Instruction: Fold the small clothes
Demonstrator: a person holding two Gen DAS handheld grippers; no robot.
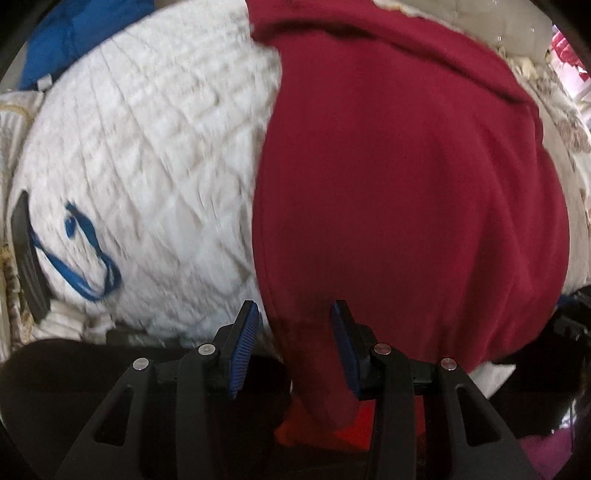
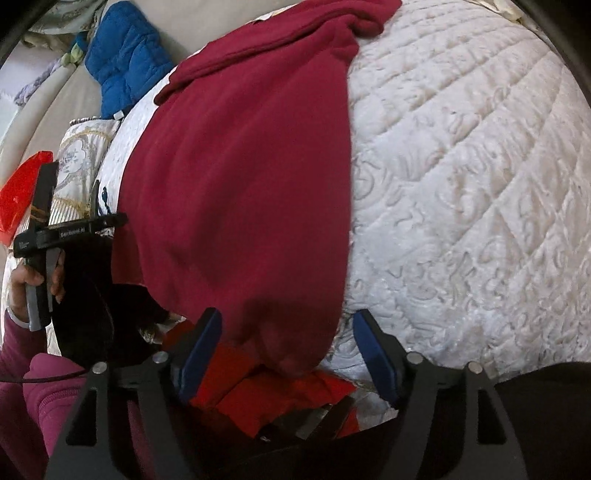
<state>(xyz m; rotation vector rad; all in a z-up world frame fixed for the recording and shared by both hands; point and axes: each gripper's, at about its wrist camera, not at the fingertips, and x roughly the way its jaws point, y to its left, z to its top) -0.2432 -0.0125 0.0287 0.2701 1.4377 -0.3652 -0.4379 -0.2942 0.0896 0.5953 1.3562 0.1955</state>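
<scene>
A dark red garment (image 1: 406,177) lies spread on a white quilted bed cover (image 1: 147,155), its near edge hanging over the bed's front. My left gripper (image 1: 295,321) is open, its blue pads either side of the garment's near left edge, not closed on it. In the right wrist view the same garment (image 2: 240,177) lies on the cover (image 2: 461,166). My right gripper (image 2: 288,332) is open, straddling the garment's near right corner. The left gripper's body (image 2: 55,229), held by a hand, shows at the left.
A blue padded item (image 2: 125,59) lies at the far left of the bed, also in the left wrist view (image 1: 74,33). Bright red cloth (image 2: 266,395) lies below the bed edge. A blue cord (image 1: 88,258) and a black object (image 1: 27,258) sit on the cover's left.
</scene>
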